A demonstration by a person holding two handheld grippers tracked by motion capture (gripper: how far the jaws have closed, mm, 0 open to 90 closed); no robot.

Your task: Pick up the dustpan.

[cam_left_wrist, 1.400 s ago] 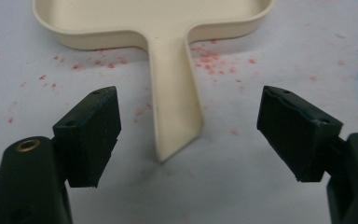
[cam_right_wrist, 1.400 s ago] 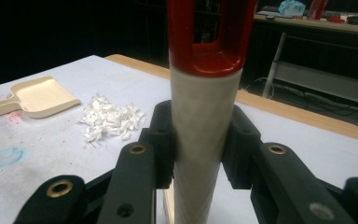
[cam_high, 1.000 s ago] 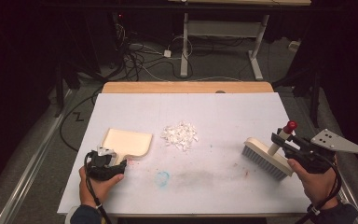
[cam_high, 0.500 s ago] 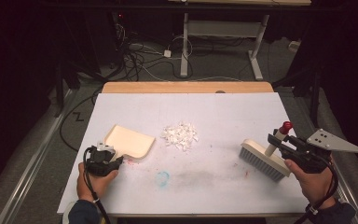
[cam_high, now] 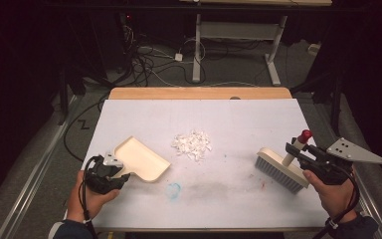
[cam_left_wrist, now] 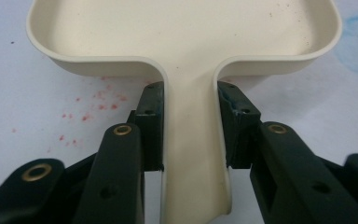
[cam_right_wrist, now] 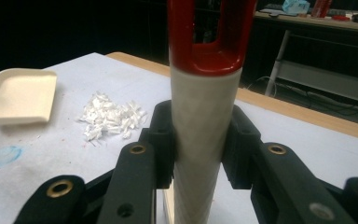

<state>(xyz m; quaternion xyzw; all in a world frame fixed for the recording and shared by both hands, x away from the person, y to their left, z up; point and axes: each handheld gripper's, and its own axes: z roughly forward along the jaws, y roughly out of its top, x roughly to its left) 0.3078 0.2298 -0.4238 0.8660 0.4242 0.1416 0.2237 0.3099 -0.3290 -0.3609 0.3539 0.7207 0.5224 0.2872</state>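
Left gripper: jaws are clamping the flat handle of the cream plastic dustpan.
Right gripper: jaws are gripping the red-tipped white handle of the flat-backed hand brush.
White paper scraps: lying mid-table, between both tools, nearer the dustpan's mouth.
Dustpan axis: pointing rightward toward the scraps.

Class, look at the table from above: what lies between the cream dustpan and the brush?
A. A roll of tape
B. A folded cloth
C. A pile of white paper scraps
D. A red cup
C: the pile of white scraps sits on the table between the dustpan and the brush.
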